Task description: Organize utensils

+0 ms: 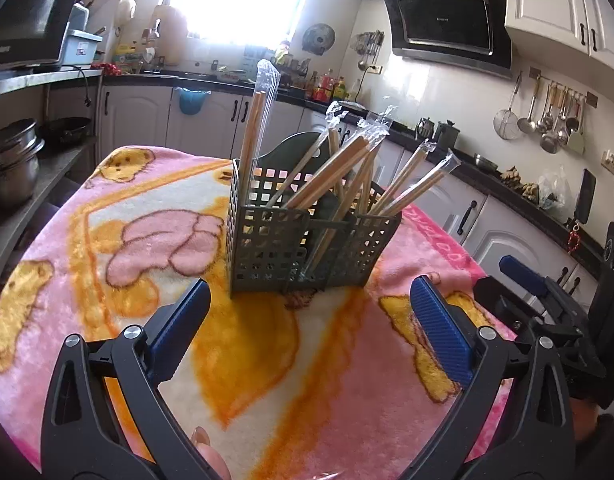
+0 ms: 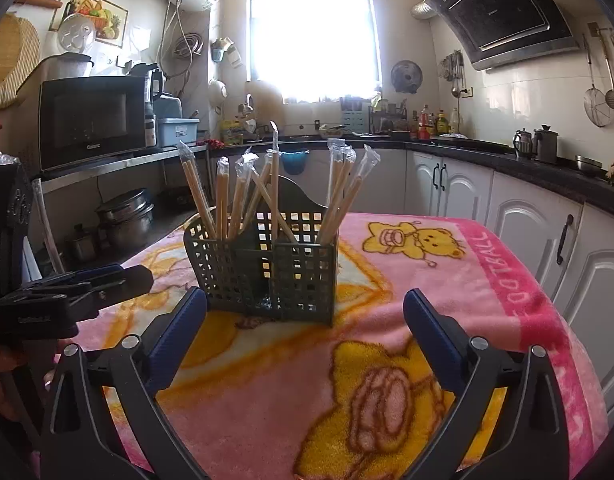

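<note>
A dark green mesh utensil basket (image 1: 307,240) (image 2: 267,272) stands upright on the pink blanket. Several plastic-wrapped pairs of wooden chopsticks (image 1: 335,168) (image 2: 227,204) lean in its compartments. My left gripper (image 1: 311,284) is open just in front of the basket, with nothing between its blue pads (image 1: 439,328). My right gripper (image 2: 306,294) is also open and bare, a little short of the basket. Each gripper shows in the other's view: the right gripper (image 1: 507,276) at the right edge, the left gripper (image 2: 119,280) at the left.
The pink and yellow cartoon blanket (image 2: 447,280) covers a small table. A wrapped stick (image 2: 47,224) stands by the left gripper's body; what holds it is hidden. Metal pots (image 2: 127,216) sit on a low shelf at left, and cabinets (image 2: 527,224) run behind and to the right.
</note>
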